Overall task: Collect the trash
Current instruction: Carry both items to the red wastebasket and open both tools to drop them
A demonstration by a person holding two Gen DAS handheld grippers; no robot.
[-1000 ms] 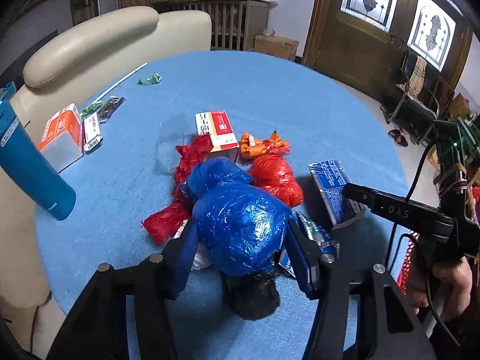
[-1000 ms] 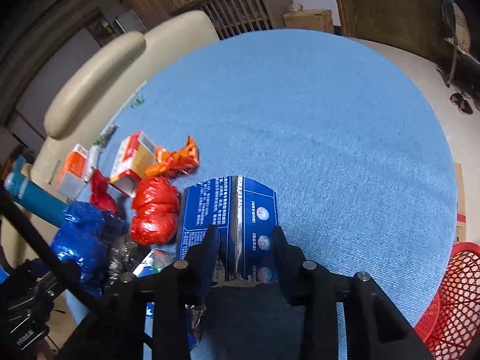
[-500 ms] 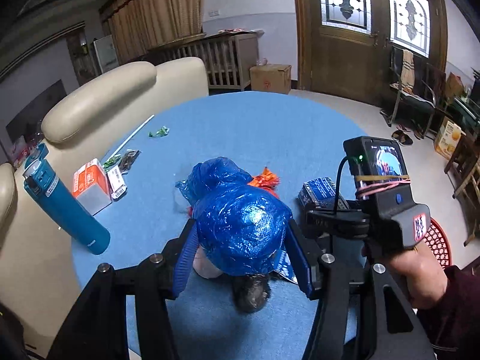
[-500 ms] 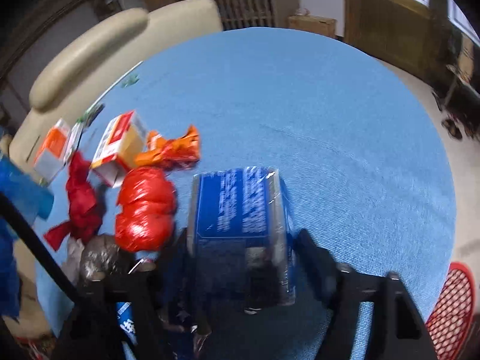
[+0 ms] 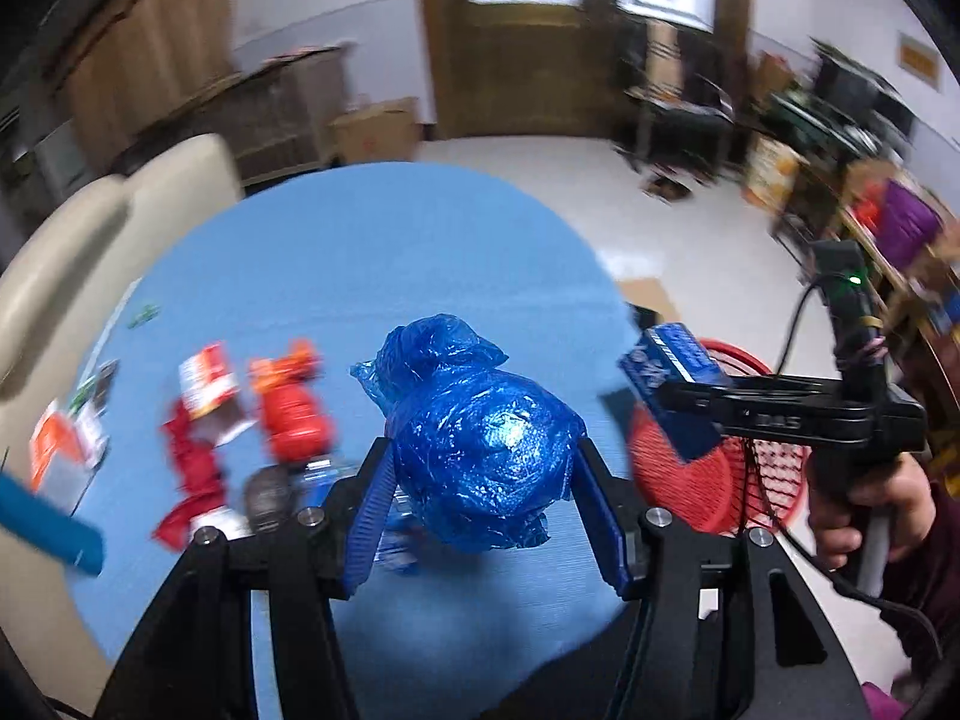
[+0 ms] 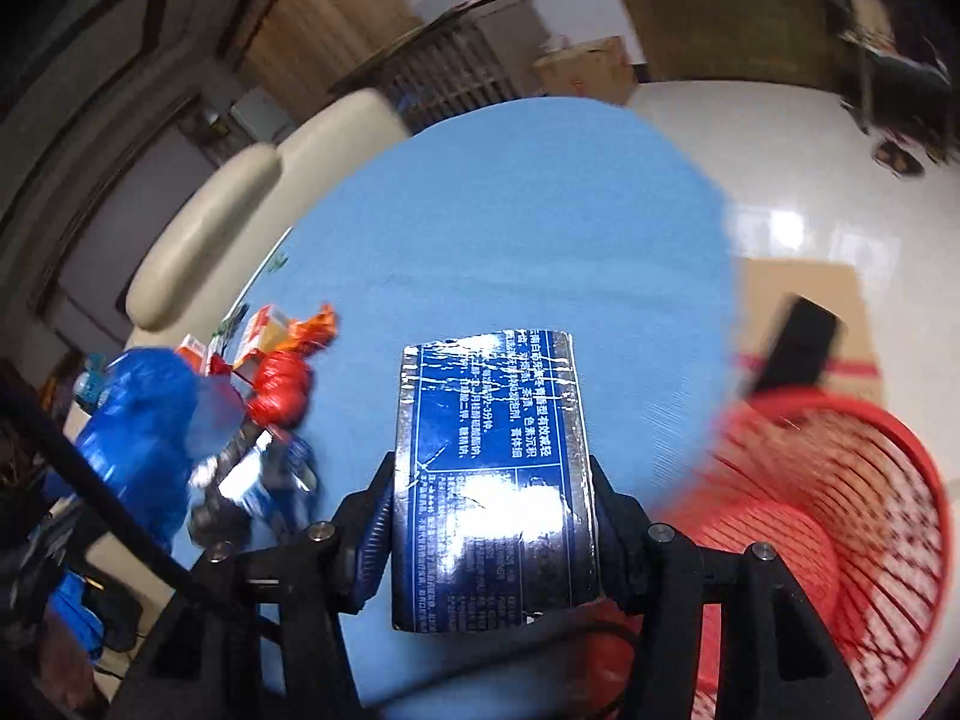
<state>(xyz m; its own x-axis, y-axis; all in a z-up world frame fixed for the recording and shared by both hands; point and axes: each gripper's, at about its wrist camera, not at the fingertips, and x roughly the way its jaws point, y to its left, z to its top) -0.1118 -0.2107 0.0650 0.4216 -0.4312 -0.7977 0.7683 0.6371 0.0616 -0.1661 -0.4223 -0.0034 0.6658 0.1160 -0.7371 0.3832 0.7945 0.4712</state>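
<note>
I hold two loads. My left hand-held gripper (image 5: 483, 489) pinches the blue bag (image 5: 480, 456) between its pads, lifted clear of the tabletop (image 5: 360, 252). My right hand-held gripper (image 6: 492, 516) clamps the blue packet (image 6: 493, 468) by its edges.

Risks: the bag's film is slick and bulges past the pads, so a fast swing could shed it. The packet is held near one end and may pivot out.

The red basket (image 6: 840, 516) lies just right of the right gripper, off the tabletop edge. Further left, red bags (image 5: 294, 420) and cartons (image 5: 204, 381) remain; nothing blocks the basket.
</note>
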